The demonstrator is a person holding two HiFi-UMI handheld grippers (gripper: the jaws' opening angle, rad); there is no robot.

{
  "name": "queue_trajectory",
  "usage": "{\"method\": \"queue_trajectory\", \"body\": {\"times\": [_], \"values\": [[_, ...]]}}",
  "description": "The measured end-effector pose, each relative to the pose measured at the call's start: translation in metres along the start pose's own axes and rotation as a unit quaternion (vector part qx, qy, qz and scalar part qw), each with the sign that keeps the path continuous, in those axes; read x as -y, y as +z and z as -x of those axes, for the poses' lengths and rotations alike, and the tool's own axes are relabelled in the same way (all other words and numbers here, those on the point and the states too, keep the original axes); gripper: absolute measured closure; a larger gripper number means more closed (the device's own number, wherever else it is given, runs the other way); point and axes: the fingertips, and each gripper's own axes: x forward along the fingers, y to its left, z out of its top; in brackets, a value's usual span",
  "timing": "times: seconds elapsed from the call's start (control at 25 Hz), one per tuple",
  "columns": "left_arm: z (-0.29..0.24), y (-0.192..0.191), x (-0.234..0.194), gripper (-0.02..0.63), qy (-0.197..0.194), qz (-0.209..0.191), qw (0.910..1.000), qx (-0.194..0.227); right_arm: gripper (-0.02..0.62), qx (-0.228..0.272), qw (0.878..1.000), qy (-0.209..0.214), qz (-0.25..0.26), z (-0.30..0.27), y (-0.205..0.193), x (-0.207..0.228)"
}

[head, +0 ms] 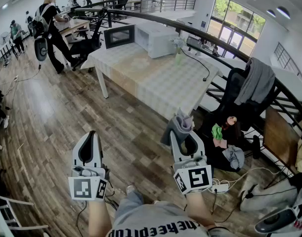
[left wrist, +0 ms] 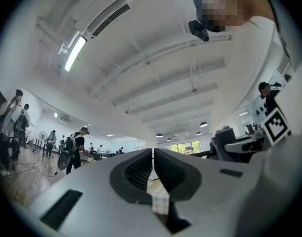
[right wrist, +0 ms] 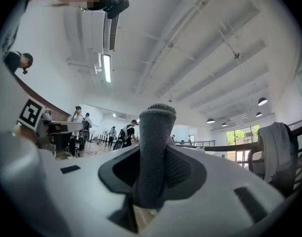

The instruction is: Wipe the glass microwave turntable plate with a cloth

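Gripping cloth (head: pixel 179 123) in right gripper (head: pixel 184 135); left gripper (head: pixel 90 137) pinched together, empty. Well short of far table (head: pixel 160 83), microwave (head: pixel 119 36). Risk: loose cloth slipping free, snagging en route.

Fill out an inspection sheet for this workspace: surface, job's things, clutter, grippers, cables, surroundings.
Surface: table with checked cover, some way ahead.
Job's things: cloth in right gripper; microwave on table; turntable plate not seen.
Clutter: white box and vase on table; clothes on floor.
Grippers: left gripper shut, empty; right gripper shut on cloth.
Cables: black cable across table; power strip on floor.
Surroundings: wood floor, railing, people at back left.
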Motion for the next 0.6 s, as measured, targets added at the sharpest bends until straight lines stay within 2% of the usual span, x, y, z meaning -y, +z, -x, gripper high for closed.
{"method": "queue_trajectory", "body": {"times": [0.6], "values": [[-0.037,-0.016,-0.042,0.592,-0.008,0.006,0.9999,0.001,0.485,-0.008,1.000,-0.012,0.002,-0.052,-0.012,-0.012]]}}
